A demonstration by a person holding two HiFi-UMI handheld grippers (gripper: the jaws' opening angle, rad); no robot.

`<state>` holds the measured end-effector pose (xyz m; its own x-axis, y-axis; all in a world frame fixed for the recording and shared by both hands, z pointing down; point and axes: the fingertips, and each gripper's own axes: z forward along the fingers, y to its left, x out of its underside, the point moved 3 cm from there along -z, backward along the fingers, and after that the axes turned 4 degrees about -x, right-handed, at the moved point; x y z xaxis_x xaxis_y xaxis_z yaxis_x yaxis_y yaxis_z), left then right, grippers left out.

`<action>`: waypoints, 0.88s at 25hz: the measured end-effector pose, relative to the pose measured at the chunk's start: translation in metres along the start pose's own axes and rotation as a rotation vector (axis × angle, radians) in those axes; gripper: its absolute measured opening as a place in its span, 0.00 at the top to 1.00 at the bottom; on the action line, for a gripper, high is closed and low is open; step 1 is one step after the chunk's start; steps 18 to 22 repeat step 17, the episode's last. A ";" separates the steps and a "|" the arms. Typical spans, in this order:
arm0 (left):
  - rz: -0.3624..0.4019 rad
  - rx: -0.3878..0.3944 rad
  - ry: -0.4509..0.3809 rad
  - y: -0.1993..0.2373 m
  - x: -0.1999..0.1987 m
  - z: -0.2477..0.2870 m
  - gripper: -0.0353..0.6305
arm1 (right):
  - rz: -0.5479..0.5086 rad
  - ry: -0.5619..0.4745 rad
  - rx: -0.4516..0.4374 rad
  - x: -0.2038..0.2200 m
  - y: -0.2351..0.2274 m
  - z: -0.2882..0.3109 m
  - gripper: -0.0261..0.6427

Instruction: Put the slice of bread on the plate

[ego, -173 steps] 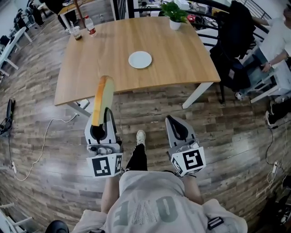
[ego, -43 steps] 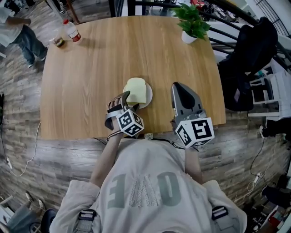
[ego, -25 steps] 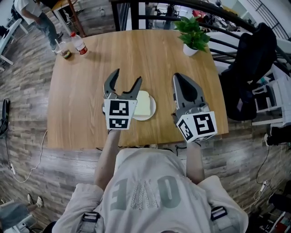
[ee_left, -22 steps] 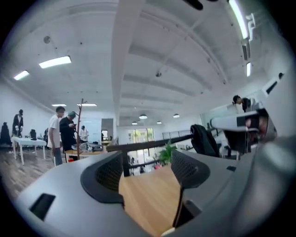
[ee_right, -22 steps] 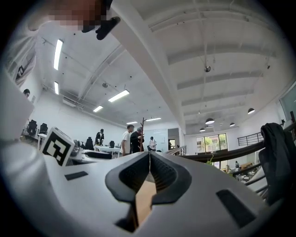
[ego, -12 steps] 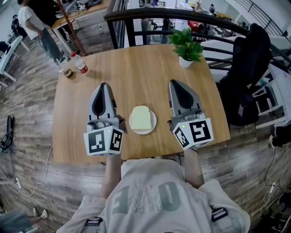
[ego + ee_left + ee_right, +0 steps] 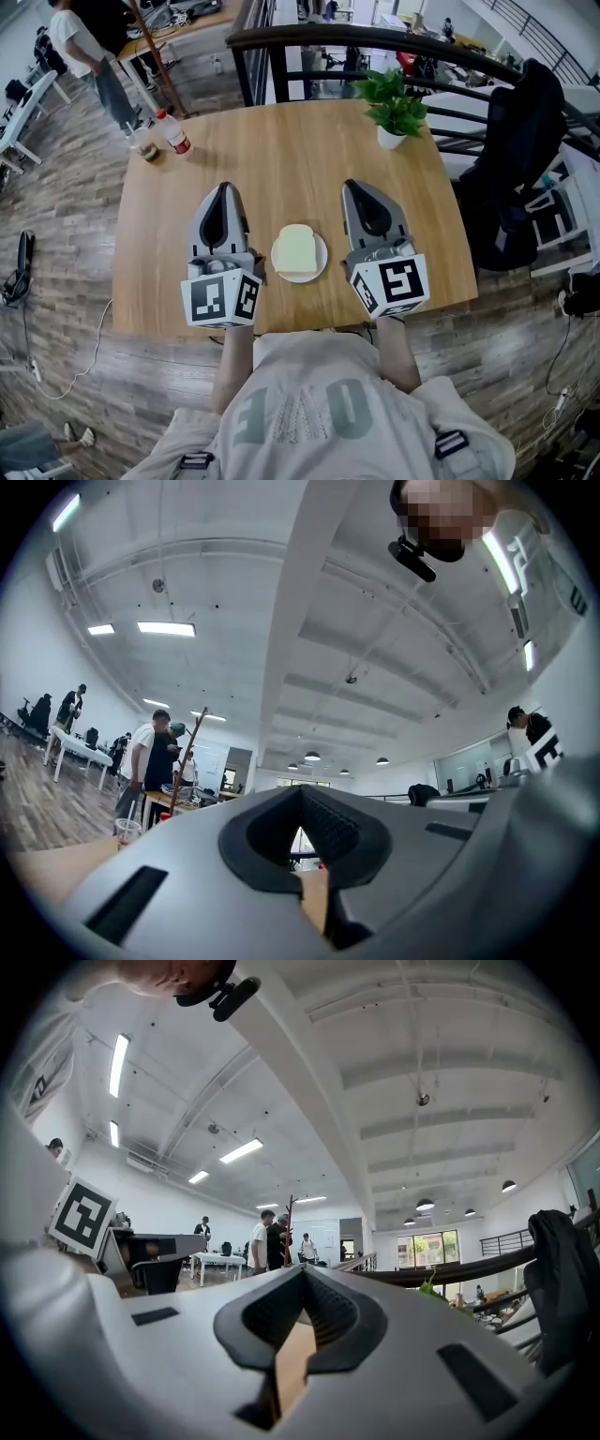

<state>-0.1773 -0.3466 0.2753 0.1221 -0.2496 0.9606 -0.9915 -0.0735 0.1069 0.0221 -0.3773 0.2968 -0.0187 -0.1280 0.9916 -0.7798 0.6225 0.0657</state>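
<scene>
Bread slice (image 7: pixel 294 249) on plate (image 7: pixel 322 262)

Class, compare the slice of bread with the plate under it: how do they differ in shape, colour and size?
Shape: the slice of bread is squarish with a rounded top; the plate is round. Colour: the bread is pale cream, the plate white. Size: the plate is wider, its rim showing past the bread's right and near edges. Both lie flat, stacked on the table.
</scene>
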 end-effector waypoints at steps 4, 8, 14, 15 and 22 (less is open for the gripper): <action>0.006 -0.012 -0.001 0.003 -0.001 -0.002 0.94 | 0.007 -0.002 -0.004 0.002 -0.001 0.001 0.93; 0.003 -0.023 0.011 0.006 0.002 -0.005 0.94 | 0.015 0.006 -0.011 0.004 0.002 0.002 0.93; 0.002 -0.022 0.019 0.007 0.006 -0.004 0.94 | 0.018 0.015 -0.020 0.007 0.004 0.004 0.93; 0.003 -0.023 0.020 0.007 0.005 -0.004 0.94 | 0.018 0.017 -0.020 0.007 0.004 0.005 0.93; 0.004 -0.024 0.022 0.009 0.005 -0.004 0.94 | 0.018 0.021 -0.020 0.008 0.005 0.006 0.93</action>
